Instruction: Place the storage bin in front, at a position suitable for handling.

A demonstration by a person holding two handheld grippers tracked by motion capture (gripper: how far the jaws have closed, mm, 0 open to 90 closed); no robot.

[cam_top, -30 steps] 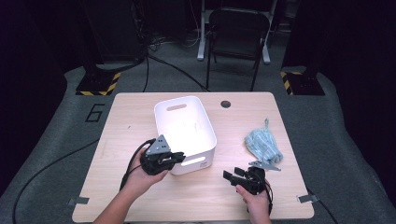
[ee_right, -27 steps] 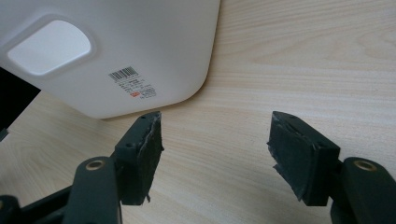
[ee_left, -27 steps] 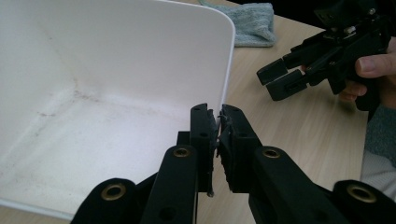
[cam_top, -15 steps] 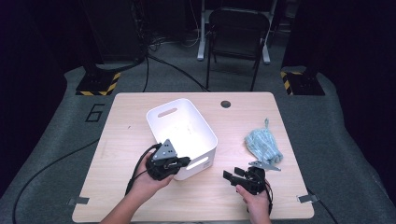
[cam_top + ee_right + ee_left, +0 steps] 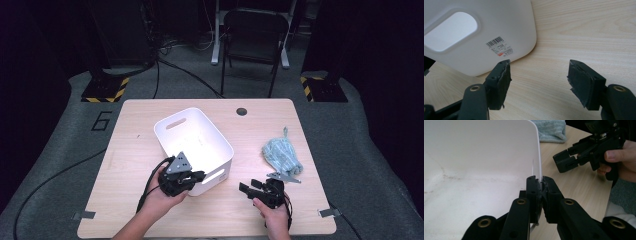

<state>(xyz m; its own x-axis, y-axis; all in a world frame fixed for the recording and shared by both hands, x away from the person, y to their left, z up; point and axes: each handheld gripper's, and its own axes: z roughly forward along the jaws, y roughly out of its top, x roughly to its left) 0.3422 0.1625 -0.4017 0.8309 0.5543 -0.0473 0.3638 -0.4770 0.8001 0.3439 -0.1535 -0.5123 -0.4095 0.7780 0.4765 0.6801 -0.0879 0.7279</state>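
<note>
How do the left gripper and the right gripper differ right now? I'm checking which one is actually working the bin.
The left gripper is shut on the white bin, clamping its wall; the right gripper stands open with nothing between its jaws. The left one sits at the bin's rim; the right one is over bare table, beside the bin. Both are black and hand-held.

Bright tabletop — dark, perhaps murky, surroundings
</note>
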